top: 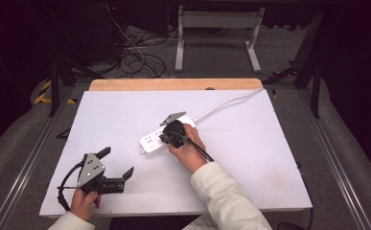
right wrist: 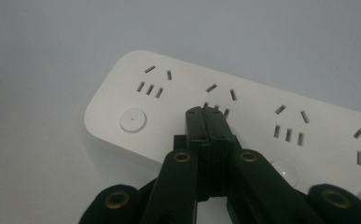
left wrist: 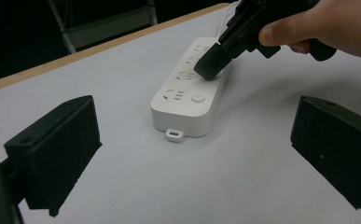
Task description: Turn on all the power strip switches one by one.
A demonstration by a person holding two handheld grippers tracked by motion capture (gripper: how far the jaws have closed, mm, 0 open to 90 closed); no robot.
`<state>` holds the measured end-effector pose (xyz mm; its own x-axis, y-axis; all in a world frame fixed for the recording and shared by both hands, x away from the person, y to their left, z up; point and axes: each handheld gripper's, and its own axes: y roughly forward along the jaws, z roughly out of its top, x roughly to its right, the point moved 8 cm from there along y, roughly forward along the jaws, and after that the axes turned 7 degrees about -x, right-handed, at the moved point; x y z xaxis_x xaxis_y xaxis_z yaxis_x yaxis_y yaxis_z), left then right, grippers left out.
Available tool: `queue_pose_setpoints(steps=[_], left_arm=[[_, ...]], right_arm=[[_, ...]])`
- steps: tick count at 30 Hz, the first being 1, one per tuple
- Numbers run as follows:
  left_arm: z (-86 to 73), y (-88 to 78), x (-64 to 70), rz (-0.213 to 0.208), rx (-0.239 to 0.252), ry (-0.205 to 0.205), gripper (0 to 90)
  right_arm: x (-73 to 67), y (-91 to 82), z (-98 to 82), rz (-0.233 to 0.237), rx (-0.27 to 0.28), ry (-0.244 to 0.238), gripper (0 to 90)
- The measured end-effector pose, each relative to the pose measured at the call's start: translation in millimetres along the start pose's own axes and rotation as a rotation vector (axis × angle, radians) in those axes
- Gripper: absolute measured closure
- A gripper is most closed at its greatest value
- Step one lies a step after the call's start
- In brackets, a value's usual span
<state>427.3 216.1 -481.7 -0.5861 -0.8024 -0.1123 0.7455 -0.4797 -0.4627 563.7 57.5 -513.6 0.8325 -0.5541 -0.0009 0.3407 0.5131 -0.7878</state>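
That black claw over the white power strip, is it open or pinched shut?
Shut. The right gripper has its two jaws pressed flat together with nothing between them, tips over the power strip by its second socket group.

Power strip [left wrist: 187, 95]: white moulded plastic, smooth, faint satin sheen; round button [right wrist: 133, 120] of the same plastic, flush and smooth.
Power strip cord [top: 226, 102]: white, smooth sheathing, looks like plastic or rubber.
Right tongs [right wrist: 209, 115]: black plastic, matt, ribbed along the closed inner faces; brass-coloured metal inserts at the pivots.
Left tongs [left wrist: 192, 154]: black plastic blocks, matt, slightly grainy faces.
Grey plate on left tongs [top: 90, 168]: flat metal-looking sheet, dull finish.
Worktop [top: 250, 158]: white sheet, matt, smooth, lightly smudged near the right; bare wood strip [top: 173, 84] along the far edge, light and smooth.
Sleeve [top: 224, 196]: cream woven cloth, matt.
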Motion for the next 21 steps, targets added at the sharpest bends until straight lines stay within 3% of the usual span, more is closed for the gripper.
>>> queue_pose_setpoints(steps=[5,10,12,13,16,21], left_arm=[[0.0,0.0,0.1,0.000,0.000,-0.001,1.8],[-0.1,0.1,0.2,0.000,-0.001,-0.001,1.8],[-0.2,0.1,-0.4,0.000,-0.001,-0.003,1.8],[-0.3,0.1,-0.6,-0.001,-0.001,-0.004,1.8],[-0.5,0.6,-1.6,0.000,0.000,-0.013,1.8],[-0.2,-0.3,-1.0,0.000,0.004,-0.012,1.8]], right_arm=[[-0.8,0.6,0.0,-0.017,-0.013,-0.023,90.0],[-0.1,0.3,0.7,-0.003,-0.021,0.001,90.0],[-0.6,-3.2,3.2,-0.024,-0.034,-0.020,90.0],[-2.3,-6.7,5.7,-0.031,-0.019,-0.044,90.0],[-9.2,-21.8,19.1,0.001,0.082,-0.038,90.0],[-12.1,-29.4,24.9,0.006,0.086,-0.059,90.0]])
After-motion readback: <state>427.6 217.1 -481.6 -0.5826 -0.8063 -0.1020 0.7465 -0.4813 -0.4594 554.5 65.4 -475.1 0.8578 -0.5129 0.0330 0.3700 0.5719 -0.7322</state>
